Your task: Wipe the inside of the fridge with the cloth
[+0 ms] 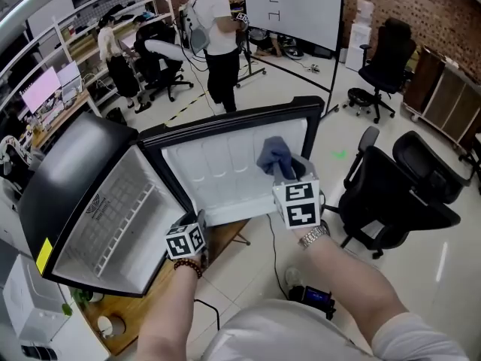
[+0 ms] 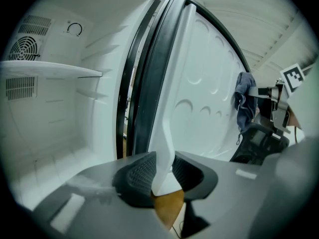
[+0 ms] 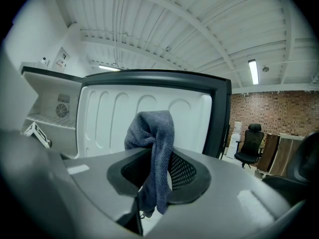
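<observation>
A black fridge (image 1: 68,171) stands open, showing its white inside (image 1: 120,216) with a shelf (image 2: 50,69). Its door (image 1: 225,171) is swung wide, white inner liner facing me. My left gripper (image 1: 198,222) is shut on the door's lower white edge (image 2: 167,148), which runs up between the pads. My right gripper (image 1: 286,174) is shut on a blue-grey cloth (image 1: 274,155), held up in front of the liner's right part (image 3: 129,113). The cloth (image 3: 155,143) bunches above the jaws and hangs down between them. It also shows in the left gripper view as a cloth (image 2: 244,101) against the liner (image 2: 209,98).
The fridge sits on a wooden table (image 1: 225,235). Black office chairs (image 1: 406,183) stand close on the right, another chair (image 1: 387,59) further back. A cable and a small device (image 1: 312,299) lie on the floor below. People (image 1: 218,36) and a whiteboard (image 1: 293,6) are behind.
</observation>
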`<action>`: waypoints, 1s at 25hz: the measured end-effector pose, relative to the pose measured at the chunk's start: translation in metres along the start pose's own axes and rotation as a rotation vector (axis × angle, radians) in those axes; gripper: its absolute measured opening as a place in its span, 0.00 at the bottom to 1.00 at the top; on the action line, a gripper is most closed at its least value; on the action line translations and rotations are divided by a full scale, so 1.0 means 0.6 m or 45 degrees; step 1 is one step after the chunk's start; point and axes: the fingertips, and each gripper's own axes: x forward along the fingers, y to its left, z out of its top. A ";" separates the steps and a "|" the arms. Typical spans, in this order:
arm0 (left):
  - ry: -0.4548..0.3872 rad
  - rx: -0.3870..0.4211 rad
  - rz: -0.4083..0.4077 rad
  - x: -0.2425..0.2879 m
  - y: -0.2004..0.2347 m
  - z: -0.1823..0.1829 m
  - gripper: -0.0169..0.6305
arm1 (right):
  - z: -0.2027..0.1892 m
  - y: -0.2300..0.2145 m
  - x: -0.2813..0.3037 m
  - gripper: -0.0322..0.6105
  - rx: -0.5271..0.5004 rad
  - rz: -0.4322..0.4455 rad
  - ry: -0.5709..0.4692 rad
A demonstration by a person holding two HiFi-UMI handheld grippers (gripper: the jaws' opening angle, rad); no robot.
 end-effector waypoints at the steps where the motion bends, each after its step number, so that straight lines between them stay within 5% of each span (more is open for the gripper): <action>1: 0.001 0.000 0.001 0.000 0.000 0.000 0.18 | -0.001 -0.007 -0.002 0.19 0.001 -0.008 0.002; 25: -0.009 -0.013 0.025 -0.002 -0.002 0.000 0.18 | -0.018 -0.073 -0.039 0.19 0.018 -0.082 0.010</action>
